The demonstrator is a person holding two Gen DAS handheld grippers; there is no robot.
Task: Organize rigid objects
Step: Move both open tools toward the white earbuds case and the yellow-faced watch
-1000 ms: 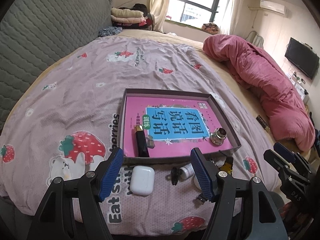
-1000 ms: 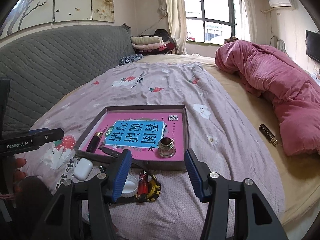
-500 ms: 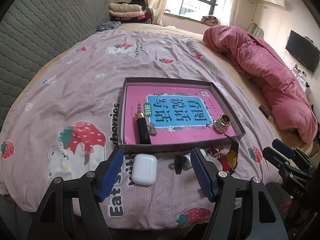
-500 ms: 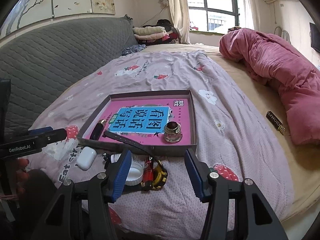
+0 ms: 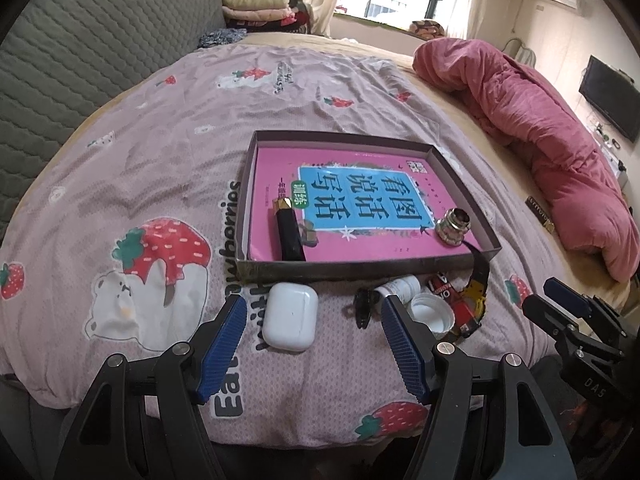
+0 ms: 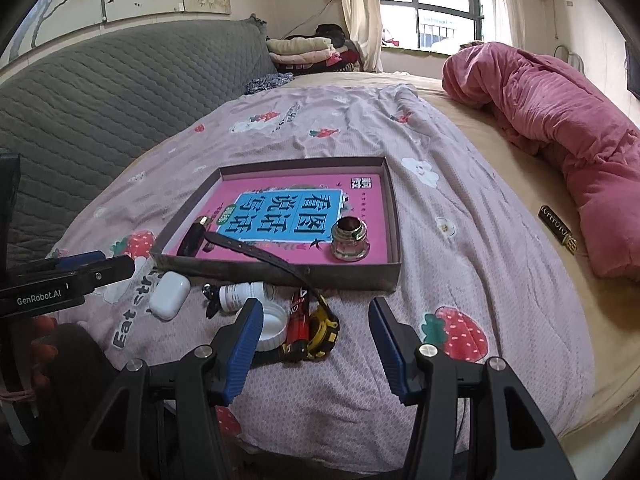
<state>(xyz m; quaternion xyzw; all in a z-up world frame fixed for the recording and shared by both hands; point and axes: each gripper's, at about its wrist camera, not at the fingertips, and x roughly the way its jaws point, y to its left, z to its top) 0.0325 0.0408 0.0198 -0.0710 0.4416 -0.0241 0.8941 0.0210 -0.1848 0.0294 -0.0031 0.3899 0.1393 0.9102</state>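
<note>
A shallow brown box (image 5: 360, 270) (image 6: 394, 216) lies on the bed, holding a pink book (image 5: 360, 196), a black lipstick-like tube (image 5: 289, 230) and a small glass jar (image 5: 454, 230) (image 6: 351, 240). In front of the box lie a white earbud case (image 5: 290, 316) (image 6: 169, 294), a black clip (image 5: 363, 306), a small white bottle (image 5: 400, 286) (image 6: 242, 292), a white cap (image 5: 432, 314) (image 6: 272, 326), a red tube (image 6: 299, 314) and a yellow tape measure (image 6: 324, 330). A black strap (image 6: 260, 254) hangs over the box's front wall. My left gripper (image 5: 312, 344) is open, just short of the earbud case. My right gripper (image 6: 316, 346) is open, just short of the tape measure.
A rolled pink quilt (image 6: 560, 128) lies along the right side of the bed. A small dark bar (image 6: 556, 228) lies on the beige sheet beside it. A grey quilted headboard (image 6: 100, 100) stands at the left. Folded clothes (image 6: 308, 50) are stacked at the far end.
Both grippers have pulled back and tilted down, so the loose items in front of the box show more fully. Nothing on the bed has moved.
</note>
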